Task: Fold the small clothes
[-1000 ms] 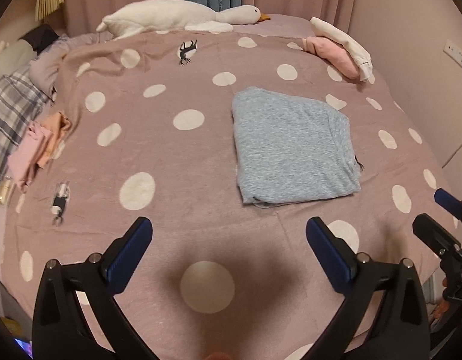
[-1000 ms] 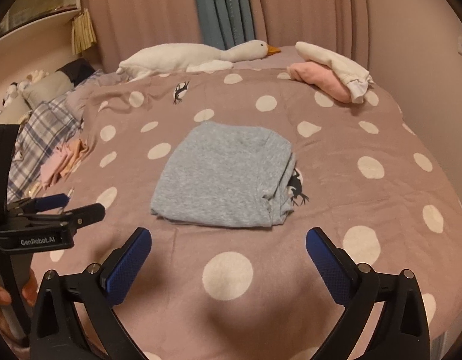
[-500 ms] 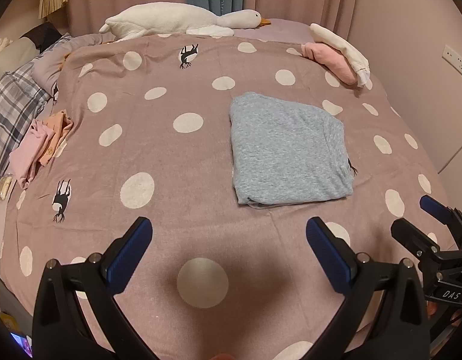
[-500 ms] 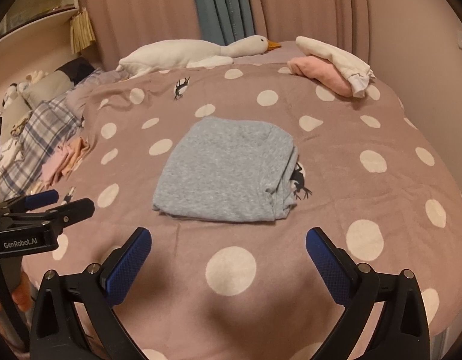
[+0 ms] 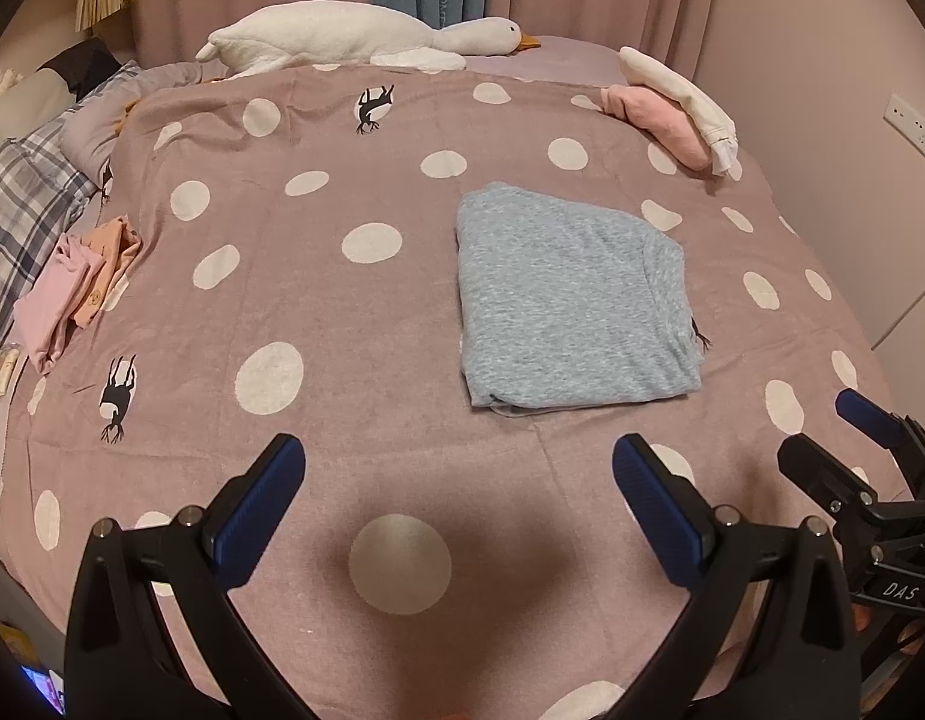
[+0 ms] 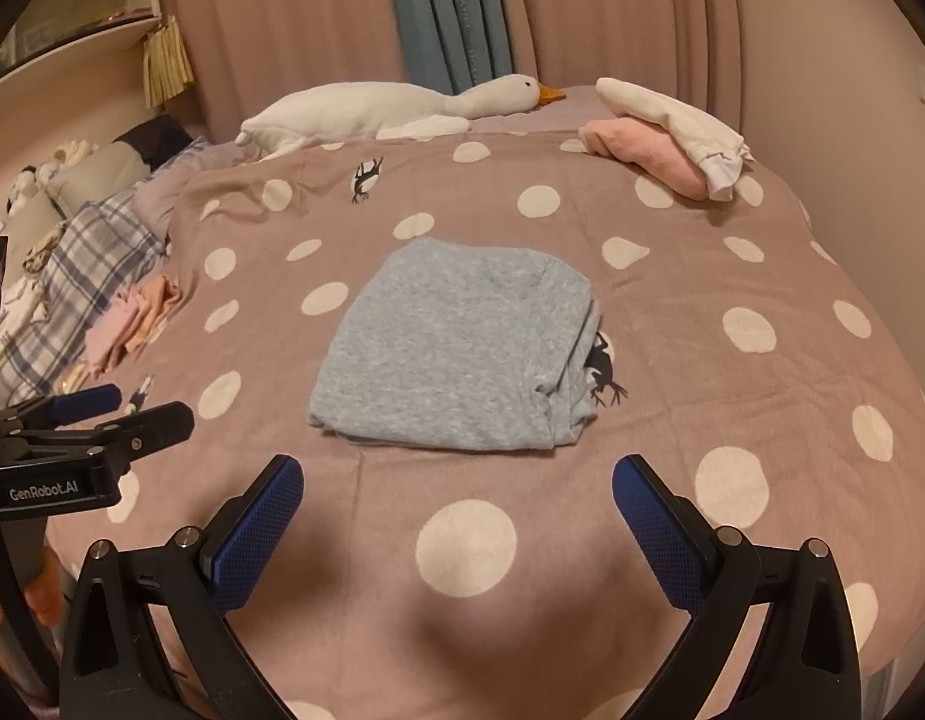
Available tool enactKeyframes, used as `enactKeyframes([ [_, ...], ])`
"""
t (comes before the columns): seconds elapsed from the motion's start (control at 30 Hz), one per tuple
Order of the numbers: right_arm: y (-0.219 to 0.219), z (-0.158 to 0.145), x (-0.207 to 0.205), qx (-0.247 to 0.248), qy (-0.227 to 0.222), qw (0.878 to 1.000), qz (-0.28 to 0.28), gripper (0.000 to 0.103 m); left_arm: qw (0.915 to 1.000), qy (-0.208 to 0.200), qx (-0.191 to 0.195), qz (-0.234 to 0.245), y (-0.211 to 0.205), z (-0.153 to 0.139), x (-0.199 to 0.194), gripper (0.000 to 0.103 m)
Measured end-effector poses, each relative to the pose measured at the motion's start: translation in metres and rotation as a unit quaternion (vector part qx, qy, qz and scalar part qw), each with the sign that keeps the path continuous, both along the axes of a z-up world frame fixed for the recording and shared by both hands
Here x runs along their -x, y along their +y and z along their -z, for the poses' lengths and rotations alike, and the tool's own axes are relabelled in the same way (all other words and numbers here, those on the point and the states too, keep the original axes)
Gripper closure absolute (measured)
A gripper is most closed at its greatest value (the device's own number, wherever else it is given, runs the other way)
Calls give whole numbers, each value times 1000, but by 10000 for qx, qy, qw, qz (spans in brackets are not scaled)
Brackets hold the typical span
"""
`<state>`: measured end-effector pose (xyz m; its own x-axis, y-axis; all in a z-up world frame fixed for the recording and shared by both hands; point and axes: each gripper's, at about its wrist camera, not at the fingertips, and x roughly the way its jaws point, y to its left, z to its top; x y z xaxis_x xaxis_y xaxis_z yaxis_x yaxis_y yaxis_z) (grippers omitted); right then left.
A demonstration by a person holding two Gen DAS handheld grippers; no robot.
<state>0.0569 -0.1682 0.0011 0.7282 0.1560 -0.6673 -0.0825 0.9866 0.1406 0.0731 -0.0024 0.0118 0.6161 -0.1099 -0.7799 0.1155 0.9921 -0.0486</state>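
Now, soft grey knit garment [image 6: 456, 354] folded square, both tongs [image 5: 459, 498] [image 6: 456, 510] wide, empty.

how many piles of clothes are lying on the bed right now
3. A folded grey garment lies mid-bed, a pink and white pile sits at the far right corner, and a pink and orange pile lies at the left edge. Others may be hidden among the bedding there.

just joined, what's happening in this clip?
A person holds a gripper in each hand over a polka-dot bedspread. The grey garment lies folded on it, touched by neither. The left gripper and right gripper are both open and empty, on the near side of the garment. Pink and white clothes sit at the far right corner.
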Motion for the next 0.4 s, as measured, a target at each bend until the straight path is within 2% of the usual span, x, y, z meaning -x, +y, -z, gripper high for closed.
enactKeyframes([
  [0.4,0,-1,-1,-14,5,10000,-5,1,10000,-4,3,10,1,0,-1,0],
])
